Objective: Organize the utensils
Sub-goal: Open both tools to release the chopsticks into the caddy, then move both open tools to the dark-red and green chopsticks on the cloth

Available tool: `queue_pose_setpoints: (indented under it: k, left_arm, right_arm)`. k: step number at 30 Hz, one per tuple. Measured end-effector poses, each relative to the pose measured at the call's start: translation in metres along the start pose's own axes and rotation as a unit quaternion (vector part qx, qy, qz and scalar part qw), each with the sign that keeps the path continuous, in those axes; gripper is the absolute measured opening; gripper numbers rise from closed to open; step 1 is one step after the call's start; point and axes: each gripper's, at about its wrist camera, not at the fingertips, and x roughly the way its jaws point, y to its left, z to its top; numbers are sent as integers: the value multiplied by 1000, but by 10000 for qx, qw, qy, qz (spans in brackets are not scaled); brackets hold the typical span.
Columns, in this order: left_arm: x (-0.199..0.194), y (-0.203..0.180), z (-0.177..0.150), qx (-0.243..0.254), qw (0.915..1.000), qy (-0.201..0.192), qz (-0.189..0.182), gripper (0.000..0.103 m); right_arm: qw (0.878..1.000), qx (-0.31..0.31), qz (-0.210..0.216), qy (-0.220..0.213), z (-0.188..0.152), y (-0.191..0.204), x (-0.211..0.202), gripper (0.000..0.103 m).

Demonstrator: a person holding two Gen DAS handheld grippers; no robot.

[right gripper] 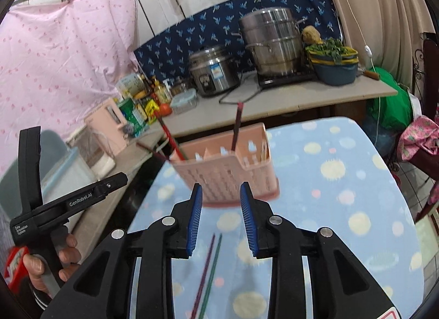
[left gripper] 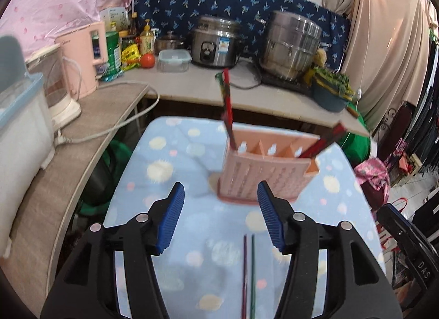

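Both grippers, left [left gripper: 219,195] and right [right gripper: 221,195], stand part open and empty. Two chopsticks [left gripper: 248,272] lie toward the table's [left gripper: 153,170] near edge, a rack [left gripper: 263,173] farther in.

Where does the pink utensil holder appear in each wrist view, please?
Left wrist view: the pink utensil holder stands centre-right on the blue tablecloth, beyond the gripper.
Right wrist view: the holder stands at centre, just past the gripper.
Shared landmark: the rice cooker on the counter behind.

Black grippers, ribbed blue fingers [left gripper: 175,203], silver screws [right gripper: 166,220], white "GenRobot.AI" lettering.
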Motion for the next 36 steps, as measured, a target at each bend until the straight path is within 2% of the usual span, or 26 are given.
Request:
queue_pose_setpoints:
  k: [6,11,19,27,30,36]
  left_arm:
    - [1,11,-57,76,9992,398,60,53]
    - [2,18,-98,247,9972,636,322,53]
    - [9,32,-144,271,9921,1015,690,54]
    - [16,40,-166,223,9875,1298,867,54]
    - [16,42,-171,225,9870,1348,840,62]
    - [16,36,-176,327,9873,1344,778,65]
  right_arm:
    - [9989,-197,-193,382,-56,4,-6,29]
    - [9957,-279,-174,864,-109,10,1,29]
    - [9869,-434,-11,1552,-176,24,25,29]
    - [9813,-755,103,1770,-193,44,37,29]
    - [9796,-783,118,1849,-196,47,42,29]
    - [9783,-881,47,1874,-200,49,50,29]
